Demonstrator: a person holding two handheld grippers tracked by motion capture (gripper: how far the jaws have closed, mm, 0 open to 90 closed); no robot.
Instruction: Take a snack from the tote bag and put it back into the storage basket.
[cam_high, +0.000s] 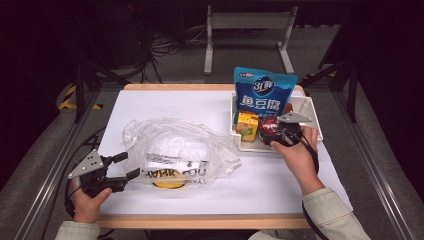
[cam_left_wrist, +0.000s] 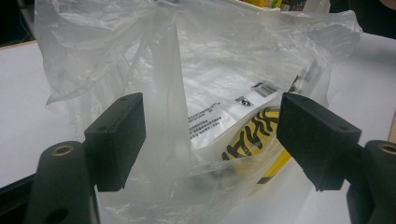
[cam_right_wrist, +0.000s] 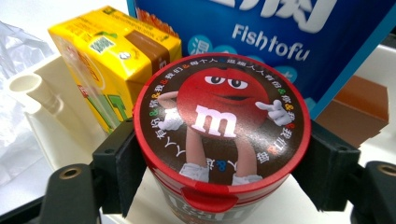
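A crumpled clear plastic bag (cam_high: 175, 145) lies on the white table and holds a yellow and black packet (cam_high: 167, 182) and a printed white one. My left gripper (cam_high: 127, 166) is open at the bag's left edge. In the left gripper view a fold of the bag (cam_left_wrist: 224, 70) stands loose between the jaws of the left gripper (cam_left_wrist: 215, 140). In the white tray (cam_high: 311, 107), my right gripper (cam_high: 270, 134) is shut on a red-lidded M&M's tub (cam_high: 267, 124). The right gripper (cam_right_wrist: 219, 158) presses both sides of the tub (cam_right_wrist: 219, 116).
A yellow juice box (cam_high: 246, 125) stands just left of the tub, and a tall blue Fishtofu pouch (cam_high: 263, 95) stands behind it in the tray. A brown box (cam_right_wrist: 364, 107) sits to the tub's right. Bare table (cam_high: 160, 100) lies behind the bag.
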